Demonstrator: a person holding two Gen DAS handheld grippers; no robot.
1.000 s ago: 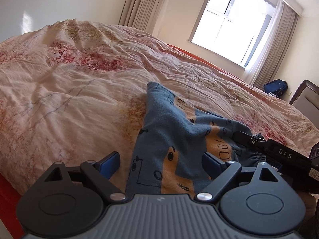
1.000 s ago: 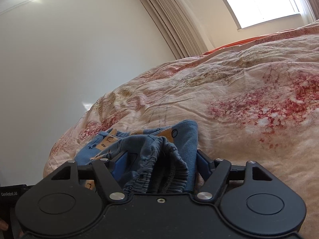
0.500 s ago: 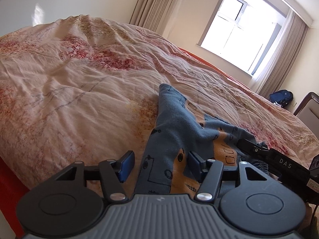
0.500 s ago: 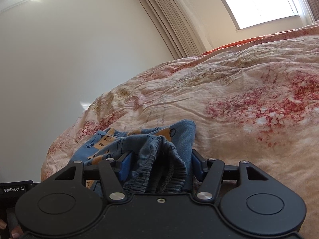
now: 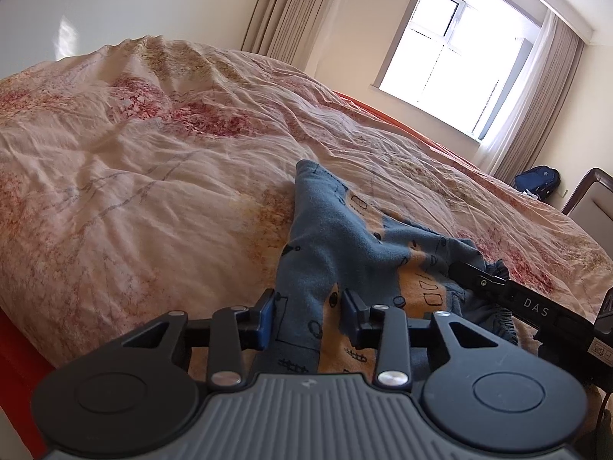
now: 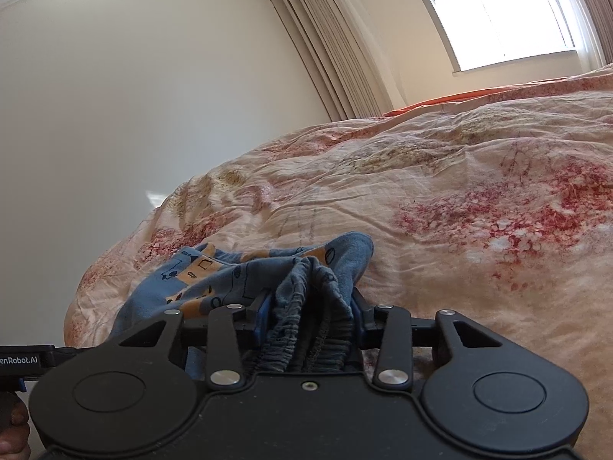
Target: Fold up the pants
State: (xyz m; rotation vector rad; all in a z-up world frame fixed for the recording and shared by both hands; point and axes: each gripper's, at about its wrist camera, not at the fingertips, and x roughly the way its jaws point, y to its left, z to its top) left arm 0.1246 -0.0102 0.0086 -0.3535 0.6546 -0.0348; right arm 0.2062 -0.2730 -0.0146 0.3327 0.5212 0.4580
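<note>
Blue pants with an orange print lie crumpled on the flowered duvet. My left gripper straddles one leg end near the bed's front edge. Its jaws are closing, and the cloth still lies flat and loose between the pads. My right gripper has the gathered elastic waistband bunched between its pads. Its jaws are closing and the pads press on the cloth from both sides. The rest of the pants trails off to the left. The right gripper's black body also shows in the left wrist view.
The duvet covers the whole bed, with an orange sheet edge at the near left. Behind are a bright window and curtains. A blue backpack and a chair stand at the far right. A hand shows at lower left.
Both pairs of jaws have narrowed. The left pads came in from wide apart to the leg's edges. The right pads squeezed in on the waistband. Neither gripper has shifted along the bed.
</note>
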